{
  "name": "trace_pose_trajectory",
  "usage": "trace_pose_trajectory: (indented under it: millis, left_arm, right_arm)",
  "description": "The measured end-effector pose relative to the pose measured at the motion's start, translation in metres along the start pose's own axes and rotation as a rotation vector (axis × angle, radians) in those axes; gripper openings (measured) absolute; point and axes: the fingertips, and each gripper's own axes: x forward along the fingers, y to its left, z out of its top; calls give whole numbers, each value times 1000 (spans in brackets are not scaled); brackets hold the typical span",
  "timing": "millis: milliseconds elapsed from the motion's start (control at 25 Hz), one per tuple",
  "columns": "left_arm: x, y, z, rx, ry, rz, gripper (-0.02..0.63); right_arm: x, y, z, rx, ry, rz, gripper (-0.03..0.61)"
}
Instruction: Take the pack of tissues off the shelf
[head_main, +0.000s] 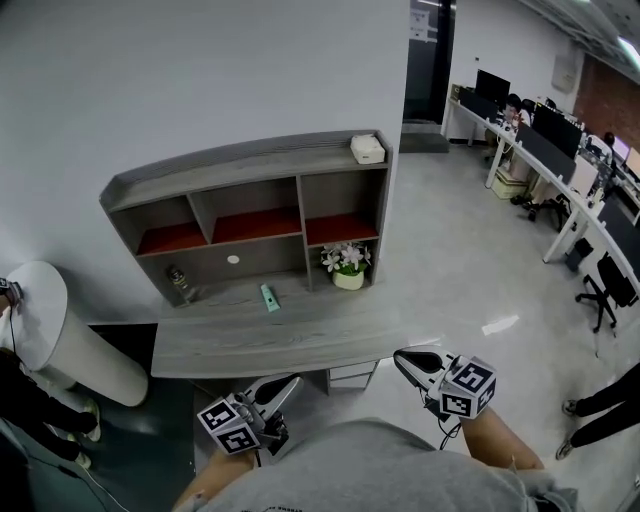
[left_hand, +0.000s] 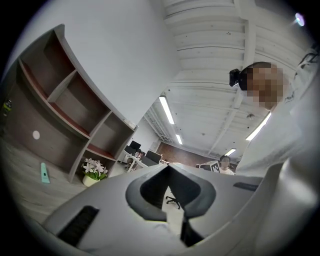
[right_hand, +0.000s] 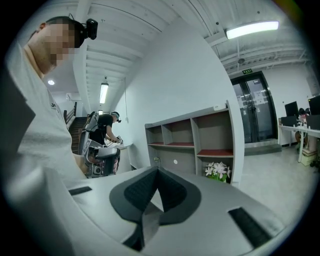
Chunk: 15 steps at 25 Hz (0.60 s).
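The pack of tissues, a small white block, lies on the top board of the grey shelf unit, at its right end, well ahead of both grippers. It shows as a small pale spot in the right gripper view. My left gripper hangs low by my body, below the desk's front edge, its jaws shut with nothing between them. My right gripper is held at the same height to the right, also shut and empty.
The shelf stands on a grey desk against the wall. On it are a pot of white flowers, a green tube and a small bottle. A white cylinder stands left; office desks and a chair stand right.
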Motion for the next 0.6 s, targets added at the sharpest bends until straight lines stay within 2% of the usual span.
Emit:
trace_pose_trajectory:
  millis: [280,600]
  left_arm:
    - [-5,42,3,-32,-9,23,9]
    - [20,72,1,-16,0,84,9]
  right_arm:
    - [37,-25,7,-2,22,0,25]
    - [70,-76,15,-2,2,69,25]
